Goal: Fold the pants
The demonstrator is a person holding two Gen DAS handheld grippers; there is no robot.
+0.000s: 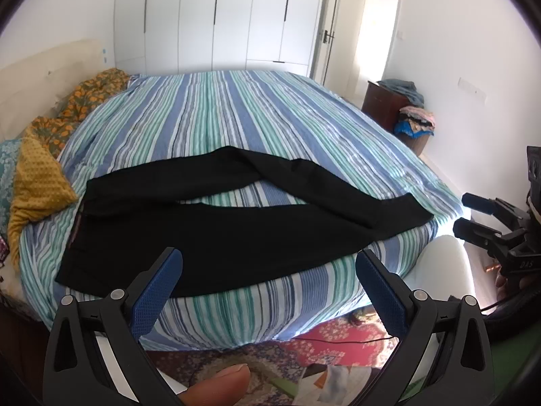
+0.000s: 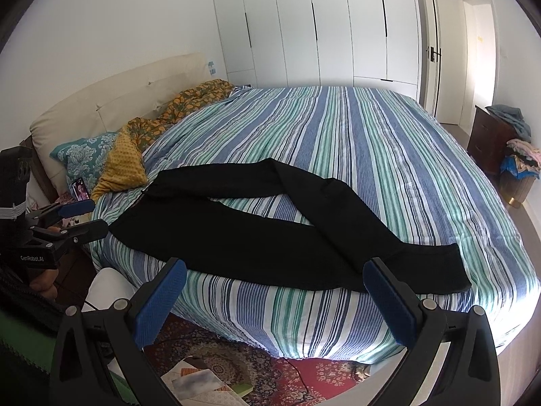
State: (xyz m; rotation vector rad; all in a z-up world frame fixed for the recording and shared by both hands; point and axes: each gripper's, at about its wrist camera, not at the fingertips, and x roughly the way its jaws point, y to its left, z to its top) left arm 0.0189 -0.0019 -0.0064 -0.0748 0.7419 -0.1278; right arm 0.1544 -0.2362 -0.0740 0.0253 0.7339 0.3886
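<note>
Pants (image 1: 216, 237) lay flat on the bed (image 1: 270, 108), near the front edge, waistband toward the pillow end on the left, cuffs to the right. Legs not aligned: far leg bowed away from the near one and crossed over it toward the cuffs, with a wedge of striped sheet showing between them. Right-wrist view showed the same crossover at the cuff end (image 2: 422, 264).

Left gripper (image 1: 268, 287) was off the bed edge, jaws wide open, holding nothing; it pointed at the waist/seat end. Right gripper (image 2: 274, 296) likewise, jaws spread wide and empty, facing the cuff end. Neither touched the fabric.

Judgement: no fold made yet, this was the approach before the first grasp. Next move likely needs the legs stacked lengthwise first: one gripper pinches the far leg near the cuff, the other near the waistband's far edge, then both bring it over onto the near leg. Thin dark cloth on a soft sheet, so the risk is pinching the sheet along with it; a shallow, edge-on pinch looked safer.
</note>
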